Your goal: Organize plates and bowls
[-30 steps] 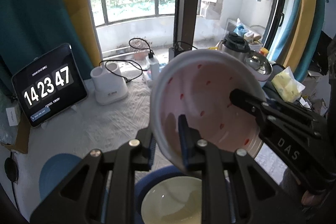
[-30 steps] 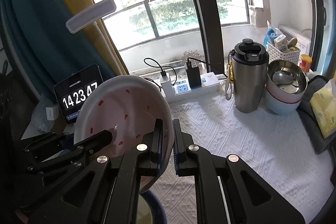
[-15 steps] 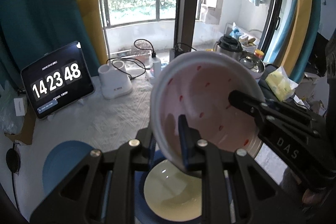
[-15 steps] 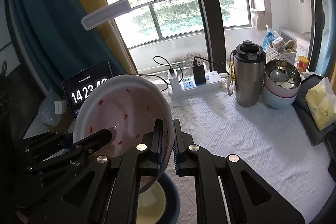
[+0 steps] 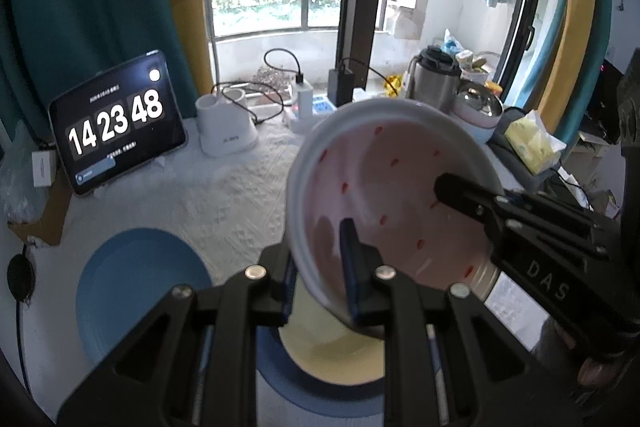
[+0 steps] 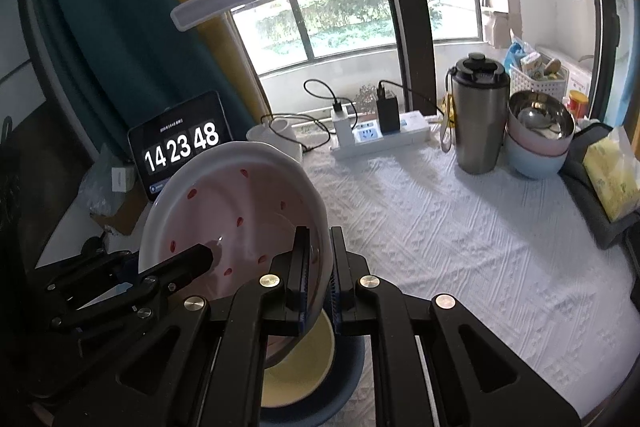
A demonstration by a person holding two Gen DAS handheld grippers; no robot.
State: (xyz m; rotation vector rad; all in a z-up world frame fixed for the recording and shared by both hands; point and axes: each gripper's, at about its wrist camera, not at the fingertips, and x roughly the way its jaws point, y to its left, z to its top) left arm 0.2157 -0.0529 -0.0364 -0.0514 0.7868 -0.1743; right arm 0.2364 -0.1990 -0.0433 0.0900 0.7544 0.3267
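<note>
A pink plate with red specks (image 5: 384, 183) is held tilted above the table by both grippers. My left gripper (image 5: 320, 267) is shut on its near rim. My right gripper (image 6: 320, 263) is shut on the opposite rim of the same plate (image 6: 236, 203). Below it a cream bowl (image 5: 332, 351) sits inside a dark blue bowl (image 5: 320, 399), which also shows in the right wrist view (image 6: 344, 367). A flat blue plate (image 5: 136, 287) lies on the table to the left.
A white cloth covers the table (image 6: 460, 227). At the back stand a tablet clock (image 5: 116, 123), a white lamp base (image 5: 228, 131), a power strip (image 6: 384, 139), a steel tumbler (image 6: 480, 119) and stacked bowls (image 6: 536, 143). A yellow tissue pack (image 6: 612, 171) lies at the right.
Both grippers have lifted the pink plate higher above the stacked bowls. More of the cream bowl and the blue plate shows now.
</note>
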